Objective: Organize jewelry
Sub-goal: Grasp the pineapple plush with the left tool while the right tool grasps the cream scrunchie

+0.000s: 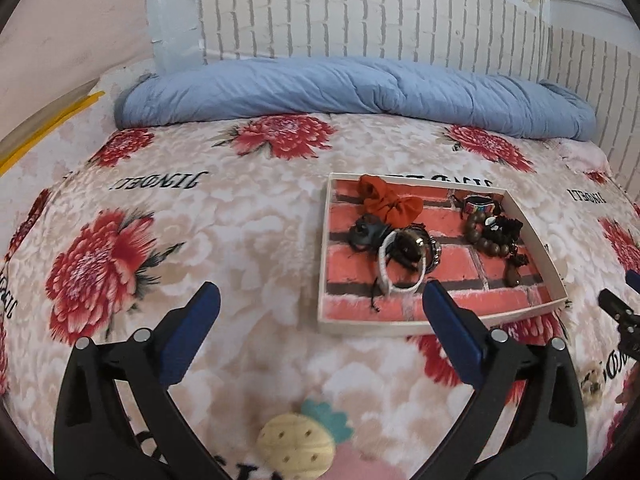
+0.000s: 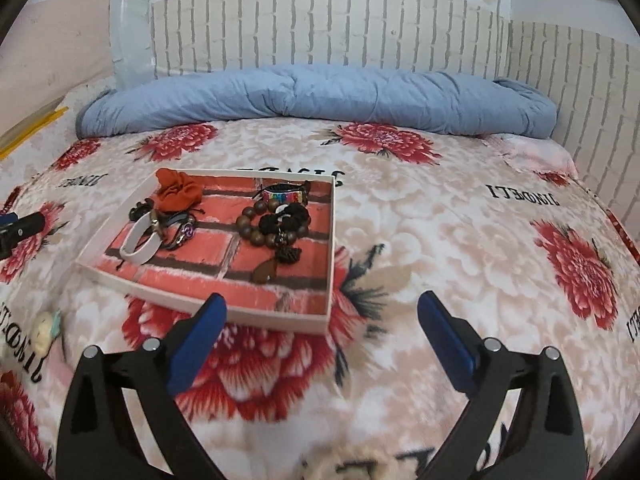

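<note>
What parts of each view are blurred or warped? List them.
Left wrist view: the pineapple toy at the bottom edge is blurred; the tray bows from fisheye. Right wrist view: the wall bricks curve, and the fluffy object at the bottom is soft.

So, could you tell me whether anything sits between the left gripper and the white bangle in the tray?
Nothing visible blocks it. The left gripper hangs open over bare blanket just short of the tray; only the tray's low near rim lies between it and the white bangle, which rests against other bracelets.
</note>
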`<state>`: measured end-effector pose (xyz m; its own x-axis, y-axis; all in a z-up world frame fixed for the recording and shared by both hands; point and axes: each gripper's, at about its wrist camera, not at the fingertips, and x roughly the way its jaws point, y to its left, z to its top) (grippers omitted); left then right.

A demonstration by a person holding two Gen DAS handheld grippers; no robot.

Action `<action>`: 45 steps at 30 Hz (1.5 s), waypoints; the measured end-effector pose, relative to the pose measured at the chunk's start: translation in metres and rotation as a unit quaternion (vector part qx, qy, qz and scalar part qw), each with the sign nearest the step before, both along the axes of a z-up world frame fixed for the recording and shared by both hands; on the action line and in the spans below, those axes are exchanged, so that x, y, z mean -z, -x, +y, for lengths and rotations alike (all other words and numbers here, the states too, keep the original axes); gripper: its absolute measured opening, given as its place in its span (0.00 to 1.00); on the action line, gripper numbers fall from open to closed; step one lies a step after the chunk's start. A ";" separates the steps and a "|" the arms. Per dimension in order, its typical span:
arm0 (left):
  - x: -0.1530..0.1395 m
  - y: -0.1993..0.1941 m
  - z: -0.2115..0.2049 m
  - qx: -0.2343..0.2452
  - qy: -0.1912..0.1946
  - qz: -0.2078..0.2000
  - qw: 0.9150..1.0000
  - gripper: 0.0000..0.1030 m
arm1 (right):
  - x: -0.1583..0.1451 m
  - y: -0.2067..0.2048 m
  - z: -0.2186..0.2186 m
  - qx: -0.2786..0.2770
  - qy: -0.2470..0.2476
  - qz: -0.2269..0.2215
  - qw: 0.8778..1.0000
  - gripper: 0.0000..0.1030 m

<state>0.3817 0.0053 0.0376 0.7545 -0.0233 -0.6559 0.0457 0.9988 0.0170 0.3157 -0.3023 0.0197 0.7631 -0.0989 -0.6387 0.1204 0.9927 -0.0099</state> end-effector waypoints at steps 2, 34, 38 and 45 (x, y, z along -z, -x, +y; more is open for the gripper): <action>-0.001 0.009 0.008 -0.001 0.004 -0.004 1.000 0.95 | -0.002 0.013 -0.007 0.005 -0.009 -0.008 1.000 0.95; 0.094 0.077 0.030 0.004 0.000 0.048 0.999 0.95 | 0.076 0.082 -0.037 0.068 0.016 0.049 0.996 0.96; 0.096 0.071 0.029 0.004 -0.008 0.053 0.999 0.95 | 0.081 0.079 -0.038 0.068 0.013 0.056 0.996 0.95; 0.103 0.065 0.025 0.012 -0.019 0.061 0.998 0.95 | 0.094 0.070 -0.043 0.066 -0.006 0.086 0.994 0.66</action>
<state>0.3166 0.0300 -0.0652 0.6687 -0.0145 -0.7434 0.0745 0.9961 0.0476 0.2460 -0.3449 -0.0744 0.6240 -0.1831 -0.7597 0.2478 0.9684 -0.0298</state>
